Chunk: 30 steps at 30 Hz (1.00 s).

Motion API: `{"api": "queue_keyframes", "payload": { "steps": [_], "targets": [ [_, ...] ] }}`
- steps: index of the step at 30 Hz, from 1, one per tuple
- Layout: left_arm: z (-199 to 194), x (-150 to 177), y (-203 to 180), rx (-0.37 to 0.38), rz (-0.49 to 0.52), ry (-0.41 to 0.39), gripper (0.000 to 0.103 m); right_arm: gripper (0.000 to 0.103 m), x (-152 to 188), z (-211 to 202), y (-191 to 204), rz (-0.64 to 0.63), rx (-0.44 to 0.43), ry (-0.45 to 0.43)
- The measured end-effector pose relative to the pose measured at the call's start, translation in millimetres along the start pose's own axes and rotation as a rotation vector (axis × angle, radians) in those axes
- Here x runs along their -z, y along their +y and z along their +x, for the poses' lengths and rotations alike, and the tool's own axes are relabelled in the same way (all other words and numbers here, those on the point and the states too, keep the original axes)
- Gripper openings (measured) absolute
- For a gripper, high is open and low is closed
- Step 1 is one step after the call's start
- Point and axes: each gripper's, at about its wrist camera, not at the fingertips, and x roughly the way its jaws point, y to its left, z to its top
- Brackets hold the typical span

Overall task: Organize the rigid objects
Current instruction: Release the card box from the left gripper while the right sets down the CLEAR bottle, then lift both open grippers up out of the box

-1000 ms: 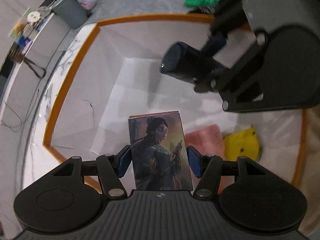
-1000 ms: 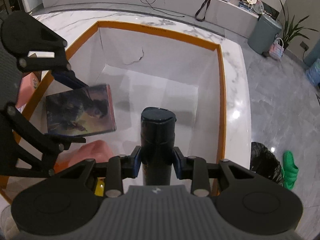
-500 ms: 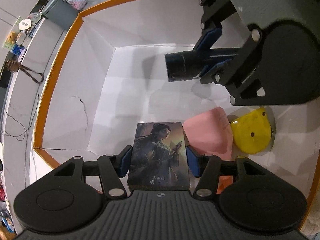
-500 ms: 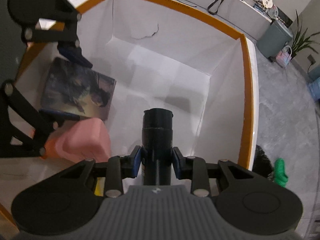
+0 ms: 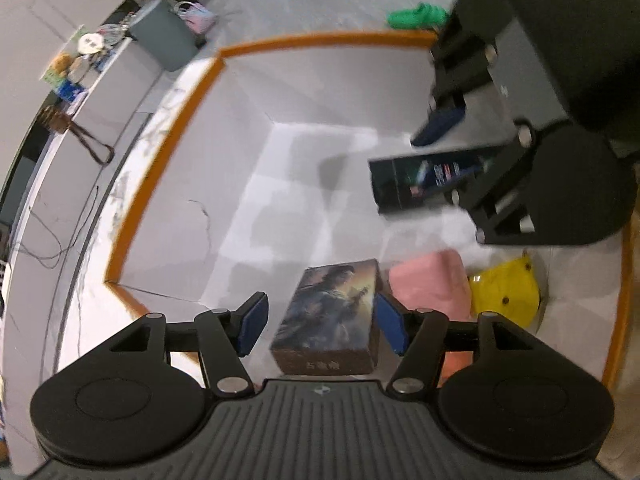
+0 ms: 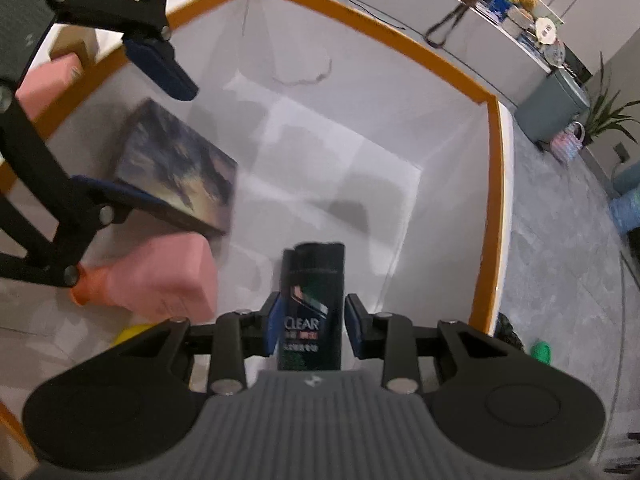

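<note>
Left gripper (image 5: 320, 322): jaws spread wide, blue pads clear of the box on both sides; a second ago they were clamped on it, so the release has just happened.
Picture box (image 5: 334, 312): lies flat on the floor of the bin, face up, at the near left of the pile, between the opened fingers and seemingly free of both pads. Half a second ago it was still held.
Right gripper (image 6: 312, 326): fingers parted, a visible gap on each side of the bottle; earlier they pinched it tightly, so this grip has also let go.
Shampoo bottle (image 6: 314, 312): dark, labelled CLEAR, lying between the right pads, cap end pointing to the far wall. Whether it rests fully on the floor is hard to tell through the blur. In the left view it shows as a dark cylinder (image 5: 428, 184) to the right of the box.
Bin (image 6: 486, 216): white walls, orange rim, sitting on a marble top; it now holds both carried items.
Pink block (image 5: 430, 286): just right of the box, touching or nearly so.
Yellow item (image 5: 506, 294): right of the pink block, near the right wall.
What the change means: both rigid things look delivered; this pair seems done.
Difference from a second ago: both tools sit lower and nearer the floor, and the box has gone from tilted upright to flat.
Likely next: lift both tools straight out without nudging the box or rolling the bottle.
</note>
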Motion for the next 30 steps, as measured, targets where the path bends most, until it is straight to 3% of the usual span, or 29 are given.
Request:
{"api": "queue_keyframes", "payload": {
  "steps": [2,4,5,7,12,20,25,30],
  "targets": [
    [-8,2,6,0.007,-0.032,-0.027,0.072,0.029,-2,-2,-5,0.015,-0.051,-0.003],
    [-15,6,11,0.004,-0.056,-0.043,0.071,0.013,-2,-1,-5,0.023,-0.088,0.002],
    [-16,7,12,0.001,-0.061,-0.041,0.069,0.013,-2,-2,-4,0.022,-0.097,0.006],
    [-17,7,11,0.008,-0.059,-0.029,0.059,0.013,-2,-1,-2,0.013,-0.114,0.016],
    [-16,8,6,-0.003,-0.064,-0.026,0.058,0.013,-3,8,7,-0.027,-0.152,0.092],
    [-31,21,7,0.015,-0.092,-0.077,0.058,0.009,5,24,3,-0.02,-0.05,0.154],
    [-40,26,8,0.031,-0.14,-0.115,0.058,0.01,6,23,-1,0.027,-0.055,0.161],
    [-54,32,10,0.025,-0.155,-0.172,0.058,0.016,3,6,3,0.025,-0.07,0.109]
  ]
}}
